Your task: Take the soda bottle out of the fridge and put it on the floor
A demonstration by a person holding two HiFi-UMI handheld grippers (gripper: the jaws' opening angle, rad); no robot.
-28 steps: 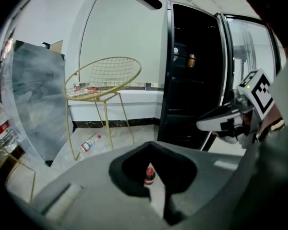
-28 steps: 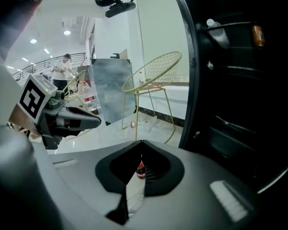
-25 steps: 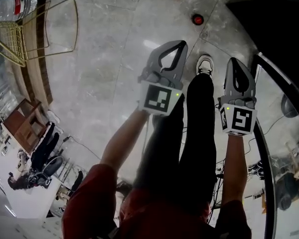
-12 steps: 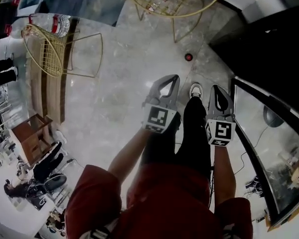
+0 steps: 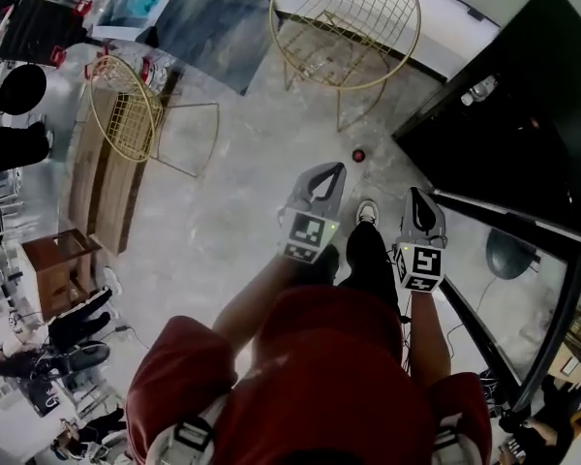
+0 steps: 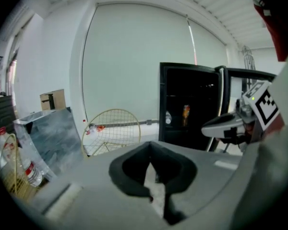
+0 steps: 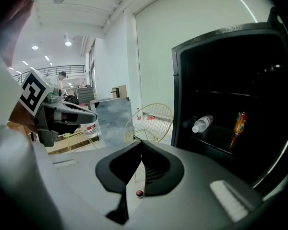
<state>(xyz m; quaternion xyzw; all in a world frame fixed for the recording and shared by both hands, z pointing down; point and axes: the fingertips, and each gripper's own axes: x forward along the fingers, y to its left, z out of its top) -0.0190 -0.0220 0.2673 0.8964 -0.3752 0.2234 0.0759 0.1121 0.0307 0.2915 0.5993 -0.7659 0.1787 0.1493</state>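
The left gripper (image 5: 336, 170) and the right gripper (image 5: 416, 193) are held side by side above the pale stone floor (image 5: 223, 211), both pointed forward towards the black fridge (image 5: 504, 114). In the left gripper view, the jaws are seen closed, their tips meeting, and nothing is held between them. In the right gripper view, the jaws are likewise seen shut tip to tip and empty.

The fridge door (image 5: 523, 279) is swung open at the person's right. The soda bottle (image 7: 239, 122), orange in colour, is seen standing upright on a shelf (image 7: 221, 137) inside the dark fridge, well apart from both grippers. A clear bottle (image 7: 202, 123) is laid on its side on the same shelf, just to the left of the soda bottle.

A gold wire chair (image 5: 344, 27) is placed on the floor beyond the grippers, to the left of the fridge. A small red object (image 5: 358, 154) is seen on the floor between the chair and the grippers.
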